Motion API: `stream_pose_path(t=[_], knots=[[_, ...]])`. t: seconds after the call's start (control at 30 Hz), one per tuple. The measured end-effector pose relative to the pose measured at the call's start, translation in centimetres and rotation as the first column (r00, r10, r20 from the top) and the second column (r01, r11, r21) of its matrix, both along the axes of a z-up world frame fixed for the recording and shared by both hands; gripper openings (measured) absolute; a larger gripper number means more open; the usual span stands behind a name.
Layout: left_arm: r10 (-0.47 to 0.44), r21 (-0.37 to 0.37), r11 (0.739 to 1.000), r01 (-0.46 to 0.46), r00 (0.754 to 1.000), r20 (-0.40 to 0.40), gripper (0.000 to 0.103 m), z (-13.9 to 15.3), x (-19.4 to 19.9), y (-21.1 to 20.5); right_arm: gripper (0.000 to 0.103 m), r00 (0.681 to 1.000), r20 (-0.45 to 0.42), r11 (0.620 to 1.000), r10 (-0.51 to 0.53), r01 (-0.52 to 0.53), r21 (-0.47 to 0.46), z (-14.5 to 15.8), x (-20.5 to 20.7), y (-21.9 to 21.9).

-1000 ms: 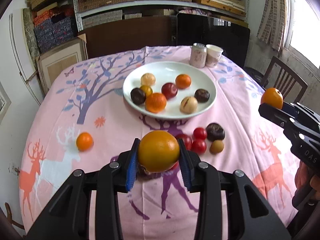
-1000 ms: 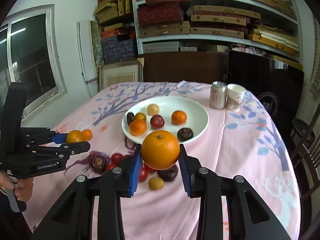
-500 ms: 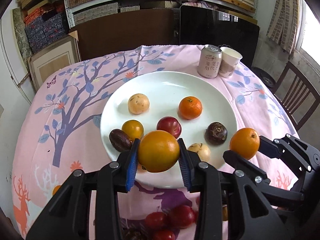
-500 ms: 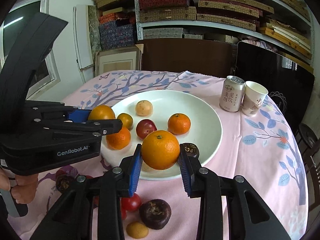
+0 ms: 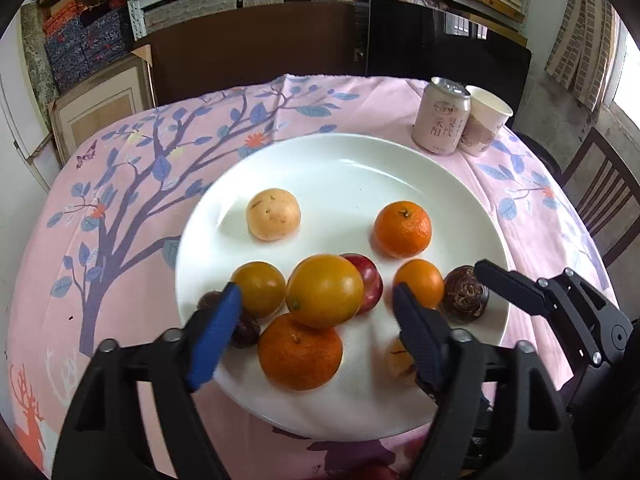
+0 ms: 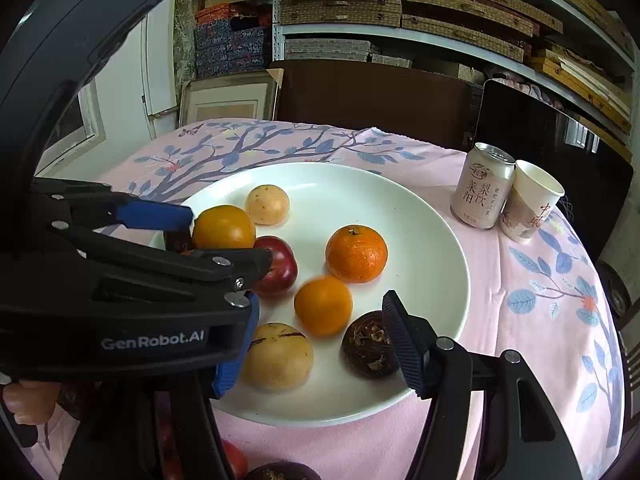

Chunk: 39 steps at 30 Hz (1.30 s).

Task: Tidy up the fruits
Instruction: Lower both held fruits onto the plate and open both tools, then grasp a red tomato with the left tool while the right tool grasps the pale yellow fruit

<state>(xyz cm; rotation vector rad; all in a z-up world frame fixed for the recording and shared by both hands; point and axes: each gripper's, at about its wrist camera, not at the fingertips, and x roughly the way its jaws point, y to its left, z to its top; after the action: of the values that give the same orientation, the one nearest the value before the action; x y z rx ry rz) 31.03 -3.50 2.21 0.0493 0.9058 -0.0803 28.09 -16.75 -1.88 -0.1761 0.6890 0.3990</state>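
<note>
White plate (image 5: 400, 168), glossy and plain. On it, a deep orange mandarin (image 5: 403, 229), a yellow-orange fruit (image 5: 325, 290), a pale beige fruit with brown speckles (image 5: 273, 214), a dark red plum (image 6: 278, 266), and a brown, wrinkled passion fruit (image 6: 367, 344). The tablecloth (image 5: 132, 184) is pink, printed with a purple tree, blue leaves and orange deer. Left tongs (image 5: 316, 320): black frame, bright blue pads. Right tongs (image 6: 320, 340): the same black and blue. The can (image 6: 482, 190) is pale pink with dark lettering; the paper cup (image 6: 528, 206) beside it is white with pinkish print.
</note>
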Motion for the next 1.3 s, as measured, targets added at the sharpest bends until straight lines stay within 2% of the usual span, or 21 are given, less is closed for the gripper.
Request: stream_pose_path(t=[0.23, 0.37, 0.7, 1.07, 1.3], knots=[[0.019, -0.022, 1.0, -0.018, 0.999, 0.045, 0.08, 2.7, -3.4, 1.8, 0.065, 0.999, -0.034, 0.996, -0.038, 0.041, 0.073, 1.4, -2.1, -2.5], [0.045, -0.024, 0.999, -0.044, 0.997, 0.055, 0.084, 3.3, -6.2, 3.7, 0.071, 0.996, -0.043, 0.991, -0.074, 0.079, 0.112, 2.2, -4.2, -4.4], [0.105, -0.008, 0.994, -0.105, 0.994, 0.039, 0.085, 1.9, -13.7, 8.5, 0.076, 0.99, -0.068, 0.973, -0.123, 0.133, 0.188, 2.2, -10.0, -6.3], [0.12, -0.009, 0.993, -0.12, 0.993, 0.019, 0.085, -0.6, -18.4, 10.9, 0.077, 0.989, -0.13, 0.981, -0.071, 0.092, 0.168, 0.0, -14.1, -4.4], [0.114, -0.021, 0.993, -0.114, 0.993, 0.02, 0.085, -1.0, -19.3, 12.3, 0.076, 0.985, -0.162, 0.997, -0.066, 0.071, 0.026, -1.7, -14.7, -2.7]])
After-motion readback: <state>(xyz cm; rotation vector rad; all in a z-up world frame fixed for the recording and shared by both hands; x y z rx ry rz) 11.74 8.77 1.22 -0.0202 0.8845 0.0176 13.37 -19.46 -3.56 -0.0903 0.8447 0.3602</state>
